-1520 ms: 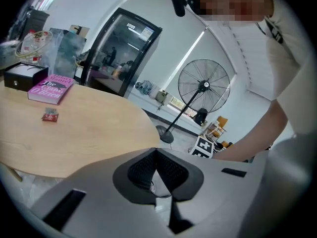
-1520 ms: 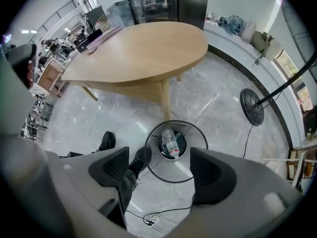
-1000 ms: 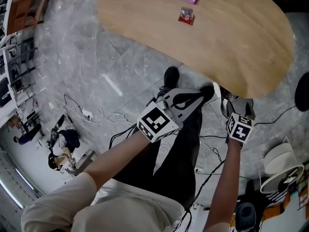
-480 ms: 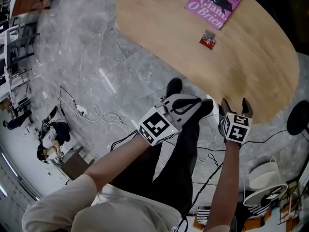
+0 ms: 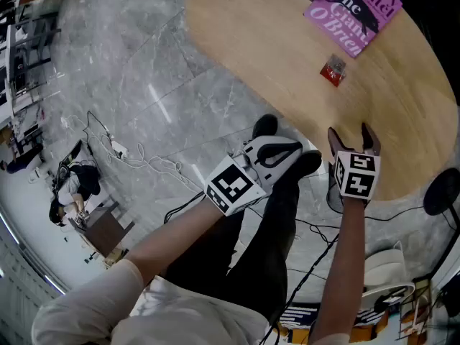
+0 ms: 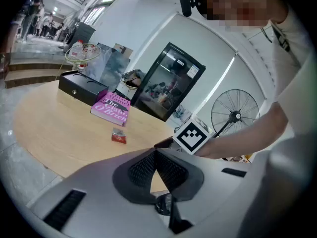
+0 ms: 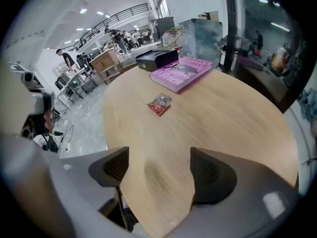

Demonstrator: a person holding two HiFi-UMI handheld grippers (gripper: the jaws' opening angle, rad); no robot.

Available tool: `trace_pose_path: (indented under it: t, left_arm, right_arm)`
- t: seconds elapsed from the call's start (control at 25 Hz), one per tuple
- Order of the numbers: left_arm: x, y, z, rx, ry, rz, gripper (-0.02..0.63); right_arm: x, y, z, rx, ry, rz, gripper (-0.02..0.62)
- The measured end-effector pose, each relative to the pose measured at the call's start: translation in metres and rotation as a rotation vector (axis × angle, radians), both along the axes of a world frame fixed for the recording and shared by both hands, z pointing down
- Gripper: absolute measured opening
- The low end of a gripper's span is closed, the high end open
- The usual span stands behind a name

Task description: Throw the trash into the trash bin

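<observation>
right gripper (image 7: 158, 168): jaws wide apart, nothing between | round light wooden table (image 7: 237, 118) under it | small red shiny wrapper (image 7: 159, 104) lies on it, well ahead | pink book (image 7: 182, 72) behind wrapper | black box (image 7: 156, 58) farther back

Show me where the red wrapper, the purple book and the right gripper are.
red wrapper (image 5: 333, 71), head view, middle of the packet.
purple book (image 5: 353, 13), head view, middle of its cover.
right gripper (image 7: 157, 175), right gripper view, midway between its open jaws.
</observation>
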State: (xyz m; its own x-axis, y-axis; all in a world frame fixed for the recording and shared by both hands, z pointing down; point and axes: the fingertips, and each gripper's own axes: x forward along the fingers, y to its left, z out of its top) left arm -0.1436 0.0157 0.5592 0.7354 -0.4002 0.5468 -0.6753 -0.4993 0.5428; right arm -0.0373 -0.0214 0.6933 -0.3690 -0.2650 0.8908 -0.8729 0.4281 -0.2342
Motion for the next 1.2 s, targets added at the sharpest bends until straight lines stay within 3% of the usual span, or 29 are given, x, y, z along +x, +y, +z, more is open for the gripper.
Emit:
trace_pose_path:
  t: [0.68, 1.2]
  left_arm:
    - [-0.048, -0.019, 0.026, -0.038, 0.001, -0.097, 0.008]
    - [-0.084, -0.027, 0.034, -0.051, -0.005, -0.16, 0.008]
  right_arm:
    - [-0.075, -0.095, 0.017, 0.098, -0.008, -0.188, 0.389]
    - [-0.081, -0.112, 0.037, 0.118, 0.085, -0.213, 0.319]
